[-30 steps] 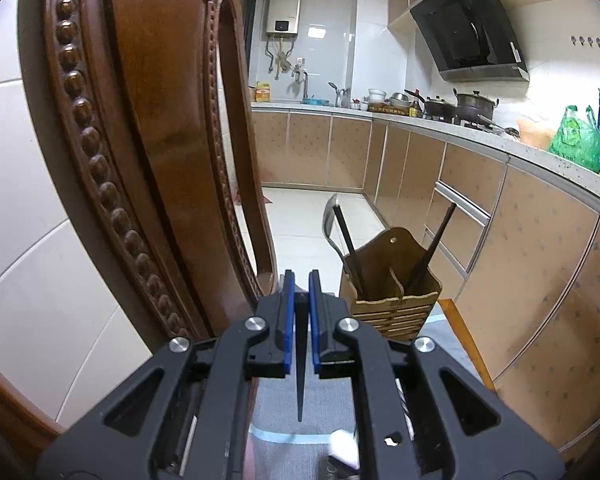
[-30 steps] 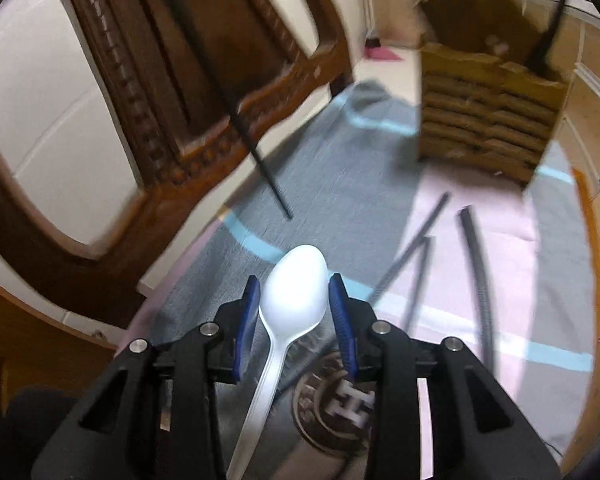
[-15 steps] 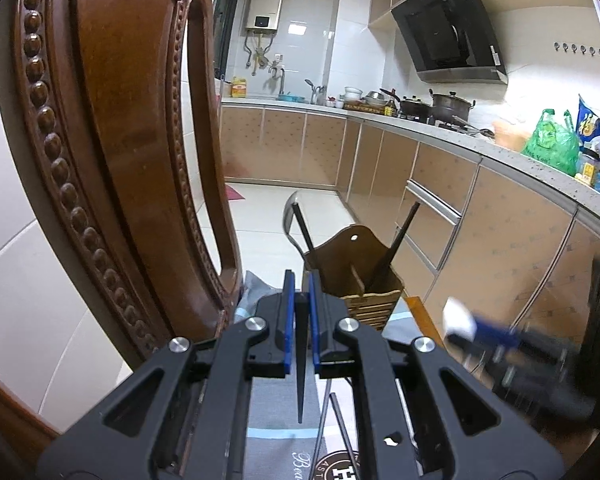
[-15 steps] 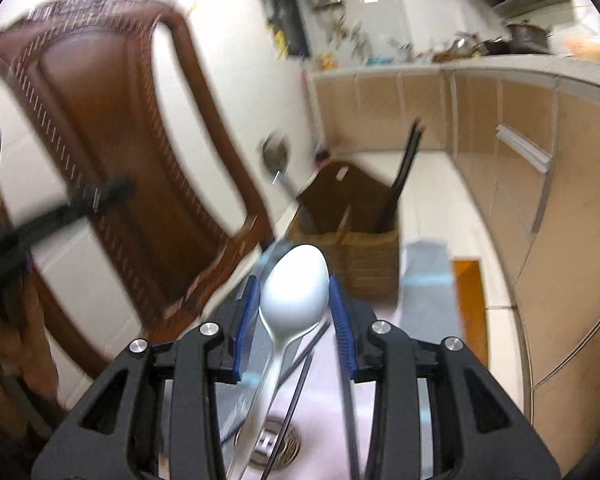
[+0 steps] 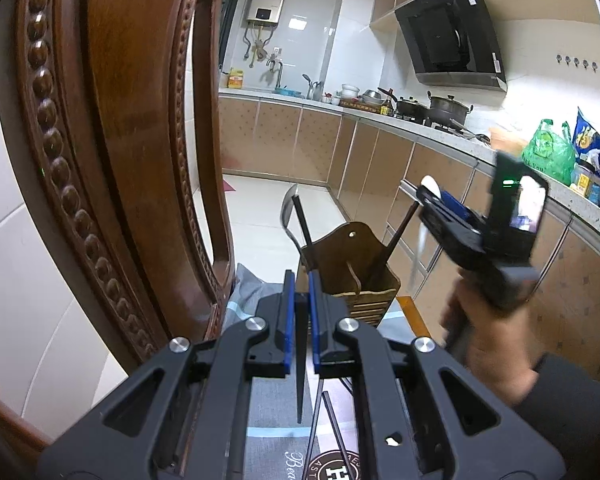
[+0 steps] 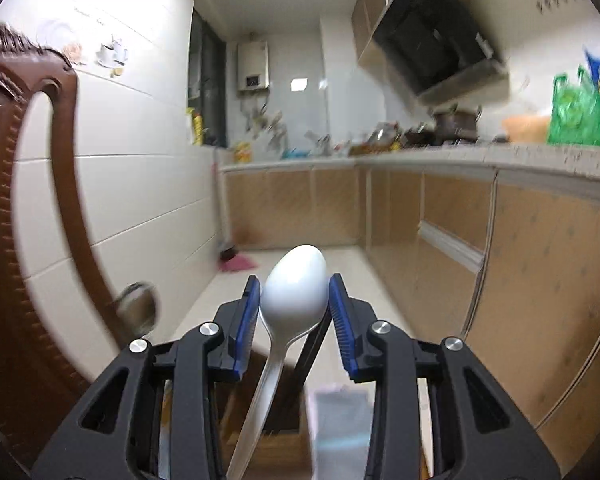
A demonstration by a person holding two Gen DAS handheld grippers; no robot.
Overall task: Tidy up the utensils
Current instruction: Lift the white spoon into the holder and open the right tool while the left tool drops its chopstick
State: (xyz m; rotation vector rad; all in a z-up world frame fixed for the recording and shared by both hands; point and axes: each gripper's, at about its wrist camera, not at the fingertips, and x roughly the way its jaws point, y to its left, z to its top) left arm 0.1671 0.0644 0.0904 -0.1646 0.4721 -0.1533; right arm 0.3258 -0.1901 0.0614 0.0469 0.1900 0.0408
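- Nearest the left wrist camera, the left gripper (image 5: 299, 322) is pinching a dark chopstick (image 5: 300, 380) between blue pads that are pressed almost together; the stick is running lengthwise along the fingers, its thin tip pointing back toward the camera.
- Just below it, loose dark chopsticks (image 5: 332, 420) are lying on a grey cloth with a pale blue stripe (image 5: 260, 412), their long axes angling away from the camera.
- Further on, a wooden utensil holder (image 5: 352, 276) is standing on the cloth, with dark chopsticks sticking up and leaning outward from two of its compartments, and a metal spoon (image 5: 288, 216) rising bowl-up at its left side.
- Off to the right, a hand (image 5: 488, 344) is holding the right gripper (image 5: 440, 200) above and to the right of the holder.
- From the right wrist view, the right gripper (image 6: 294, 304) is clamping a white plastic spoon (image 6: 294, 286) by the sides of its bowl; the bowl is pointing forward and the handle is trailing back and down toward the camera.
- At the left, a carved wooden chair back (image 5: 112, 140) is standing close by, with kitchen cabinets (image 5: 300, 140) beyond.
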